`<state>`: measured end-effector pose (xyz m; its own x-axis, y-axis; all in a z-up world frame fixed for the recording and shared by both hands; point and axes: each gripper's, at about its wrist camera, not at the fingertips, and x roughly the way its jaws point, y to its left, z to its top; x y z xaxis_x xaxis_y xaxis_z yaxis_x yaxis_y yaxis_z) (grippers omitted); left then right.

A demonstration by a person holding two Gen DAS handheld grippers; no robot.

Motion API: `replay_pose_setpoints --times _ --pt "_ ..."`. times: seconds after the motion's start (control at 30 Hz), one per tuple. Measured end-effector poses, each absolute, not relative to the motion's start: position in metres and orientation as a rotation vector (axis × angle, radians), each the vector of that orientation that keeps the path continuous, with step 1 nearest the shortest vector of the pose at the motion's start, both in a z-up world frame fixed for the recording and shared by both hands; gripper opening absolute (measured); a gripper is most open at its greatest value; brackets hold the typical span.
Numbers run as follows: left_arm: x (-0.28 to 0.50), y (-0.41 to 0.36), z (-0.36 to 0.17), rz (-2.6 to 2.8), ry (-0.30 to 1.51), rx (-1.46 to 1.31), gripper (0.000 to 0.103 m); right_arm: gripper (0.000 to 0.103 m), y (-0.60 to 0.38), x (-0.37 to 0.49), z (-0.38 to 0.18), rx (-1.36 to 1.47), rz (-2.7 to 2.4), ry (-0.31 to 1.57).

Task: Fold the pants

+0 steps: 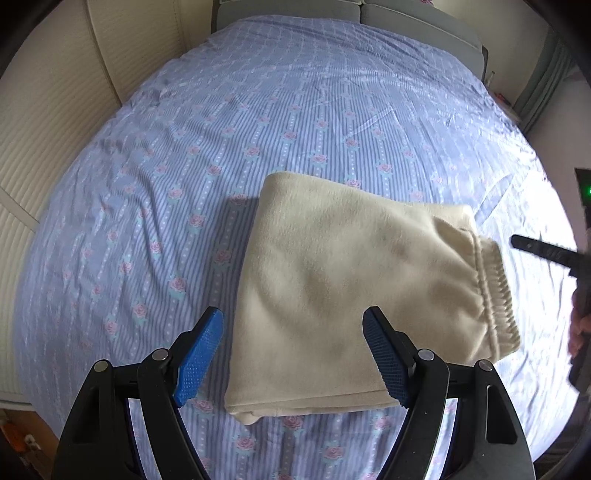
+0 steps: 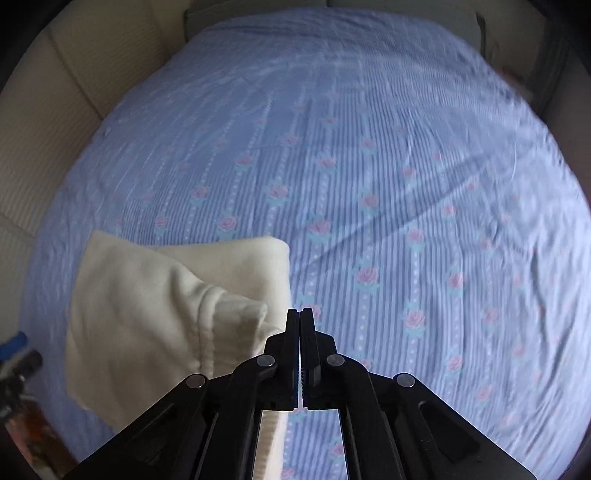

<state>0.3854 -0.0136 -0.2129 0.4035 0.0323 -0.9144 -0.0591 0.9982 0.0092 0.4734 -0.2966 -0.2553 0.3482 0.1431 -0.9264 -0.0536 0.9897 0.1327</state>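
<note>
Cream fleece pants [image 1: 347, 291] lie folded in a compact rectangle on the bed, with the elastic waistband [image 1: 495, 295] at the right end. My left gripper [image 1: 293, 328] is open and empty, hovering just above the near edge of the fold. In the right wrist view the pants [image 2: 147, 314] lie at the lower left, waistband toward me. My right gripper [image 2: 300, 317] is shut with nothing between its fingers, just right of the waistband. It also shows at the right edge of the left wrist view [image 1: 546, 253].
The bed is covered by a blue striped sheet with pink roses [image 1: 258, 129]. A cream padded wall [image 1: 44, 147] runs along the left side. Grey pillows [image 1: 351, 11] sit at the far end. The sheet [image 2: 424, 221] stretches wide to the right.
</note>
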Motion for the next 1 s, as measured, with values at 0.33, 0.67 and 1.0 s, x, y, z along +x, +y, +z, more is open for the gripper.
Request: replay_pose_setpoints --times 0.33,0.67,1.0 --pt "0.362 -0.012 -0.228 0.048 1.187 0.021 0.080 0.087 -0.291 0.384 -0.259 0.327 0.176 1.211" --pt "0.347 -0.005 -0.239 0.065 1.210 0.030 0.080 0.087 -0.295 0.375 -0.334 0.432 0.151 1.350" --pt "0.344 -0.008 -0.240 0.046 1.220 0.050 0.082 0.089 -0.306 0.369 -0.331 0.514 0.142 1.370"
